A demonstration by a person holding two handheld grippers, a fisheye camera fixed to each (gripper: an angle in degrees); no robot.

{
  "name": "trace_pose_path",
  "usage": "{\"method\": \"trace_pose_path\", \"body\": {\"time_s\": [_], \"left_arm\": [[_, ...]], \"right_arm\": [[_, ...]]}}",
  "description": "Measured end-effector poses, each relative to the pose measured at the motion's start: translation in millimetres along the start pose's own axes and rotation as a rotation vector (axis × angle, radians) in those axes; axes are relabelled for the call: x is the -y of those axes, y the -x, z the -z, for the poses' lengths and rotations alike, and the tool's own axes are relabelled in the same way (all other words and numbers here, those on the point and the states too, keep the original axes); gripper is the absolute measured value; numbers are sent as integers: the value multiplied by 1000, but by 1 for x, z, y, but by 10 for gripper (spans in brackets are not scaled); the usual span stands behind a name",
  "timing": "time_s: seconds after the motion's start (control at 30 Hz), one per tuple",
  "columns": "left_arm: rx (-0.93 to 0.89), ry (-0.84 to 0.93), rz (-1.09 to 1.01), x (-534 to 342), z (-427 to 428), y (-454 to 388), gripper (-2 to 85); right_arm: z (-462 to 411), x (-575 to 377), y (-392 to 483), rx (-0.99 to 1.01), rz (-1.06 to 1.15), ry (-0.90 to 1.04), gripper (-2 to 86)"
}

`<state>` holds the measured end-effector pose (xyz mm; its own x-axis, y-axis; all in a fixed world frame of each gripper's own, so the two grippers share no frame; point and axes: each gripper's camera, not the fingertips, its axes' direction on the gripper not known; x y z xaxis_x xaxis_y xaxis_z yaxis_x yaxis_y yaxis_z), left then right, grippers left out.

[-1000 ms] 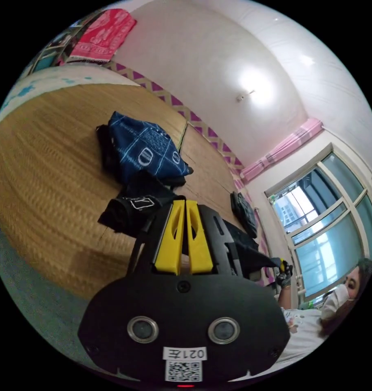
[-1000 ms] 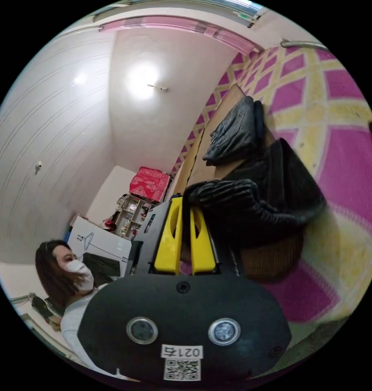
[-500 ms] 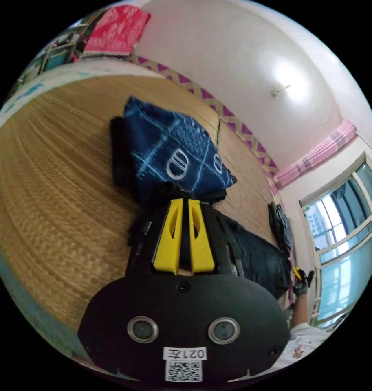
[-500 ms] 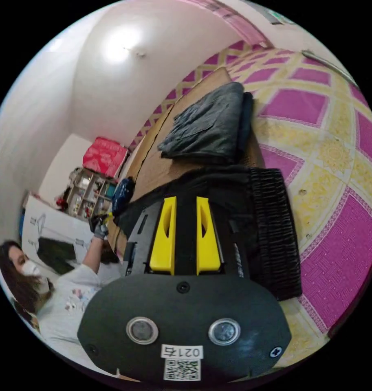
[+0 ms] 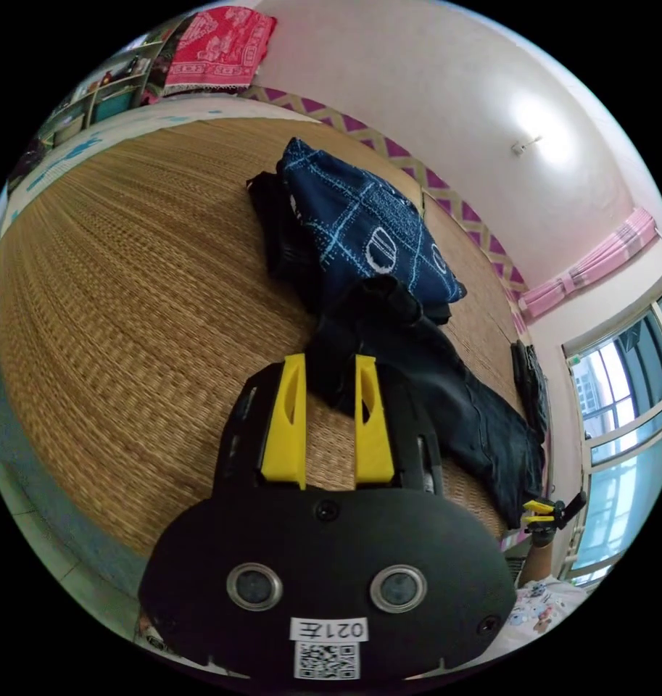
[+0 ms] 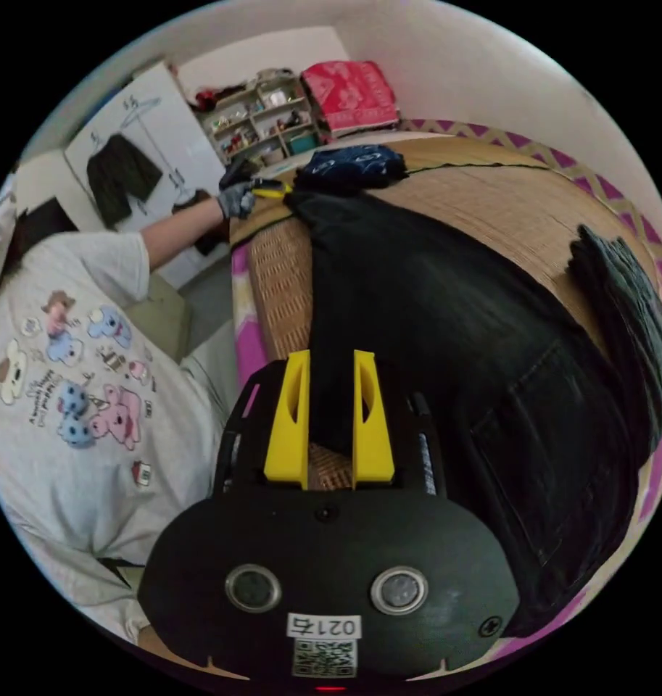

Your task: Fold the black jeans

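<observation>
The black jeans (image 5: 447,391) lie stretched flat along the woven mat (image 5: 142,290), one end just beside a folded blue patterned garment (image 5: 367,225) on the same mat. The left gripper (image 5: 329,377) has its jaws apart, with the near end of the jeans between them but not pinched. The right gripper (image 6: 329,377) is likewise spread, jaws on either side of the jeans' edge at the mat's side, gaps visible. A folded dark grey garment (image 6: 624,304) sits on the mat near the jeans.
</observation>
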<state>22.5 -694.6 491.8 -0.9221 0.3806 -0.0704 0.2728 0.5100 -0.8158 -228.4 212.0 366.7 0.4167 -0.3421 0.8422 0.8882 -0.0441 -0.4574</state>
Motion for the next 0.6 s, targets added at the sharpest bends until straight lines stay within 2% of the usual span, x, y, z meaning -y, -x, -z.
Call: {"method": "trace_pose_path", "body": {"time_s": [0.1,0.2,0.4,0.53,0.6], "left_arm": [[-44,-20,14,3,-5,10,79],[-58,-13,2,6,-7,17,71],[-61,-58,40,9,-2,43,6],[4,34,21,13,-21,53,-7],[13,-6,18,12,-18,58,-7]], "right_arm": [[-46,8,24,-138,92,152,72],[-42,-2,35,-239,94,118,25],[-18,-32,30,-188,-50,-20,10],[-28,-51,15,-101,-147,-46,7],[-22,-55,16,-115,-148,-62,6]]}}
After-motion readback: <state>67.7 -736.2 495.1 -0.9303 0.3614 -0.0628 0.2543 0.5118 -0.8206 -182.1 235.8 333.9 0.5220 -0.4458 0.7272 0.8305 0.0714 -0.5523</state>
